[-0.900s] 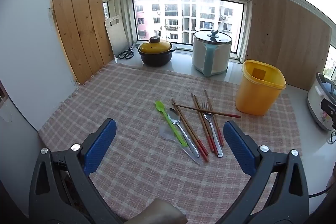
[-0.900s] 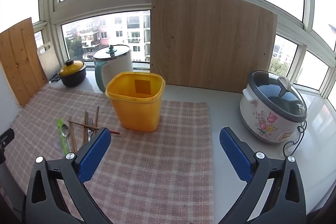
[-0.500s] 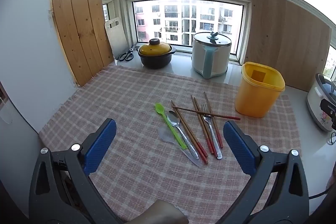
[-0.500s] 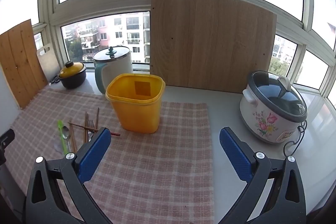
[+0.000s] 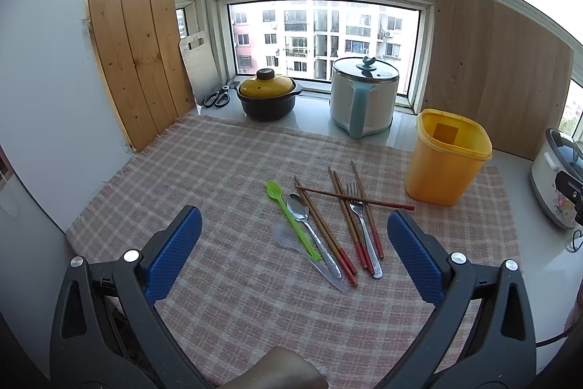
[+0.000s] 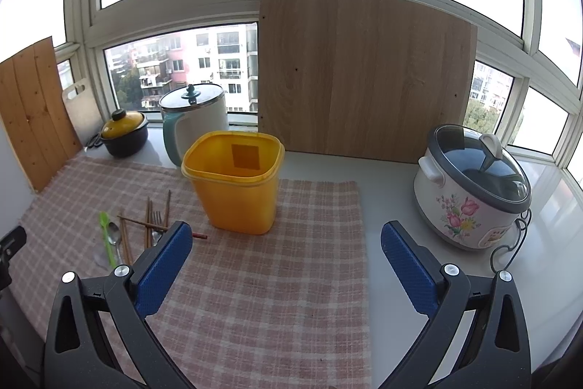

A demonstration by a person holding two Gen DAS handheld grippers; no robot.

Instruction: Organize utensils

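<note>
The utensils are all lying loose on the checked cloth (image 5: 204, 170): a green spoon (image 5: 288, 217), a metal spoon (image 5: 309, 228), a clear plastic spoon (image 5: 291, 237), a fork (image 5: 362, 236) and several chopsticks (image 5: 335, 236), one of them lying crosswise (image 5: 355, 198) over the others. They sit right ahead of the left tongs (image 5: 293, 254), between and just beyond the blue tips. The yellow bin (image 5: 446, 163) stands empty, ahead and to the right of them; for the right tongs (image 6: 286, 256) it's straight ahead, with the pile off to their left.

Both tongs are wide apart with nothing in them, tilted down at the cloth.

So I'd say nothing's been sorted yet, this is the lining-up step. Next move is probably the left tongs dropping onto one piece, and that crossed chopstick looks like the easiest first grab since it's on top. Thin flat stuff on cloth, so the tips need to get really low.
</note>
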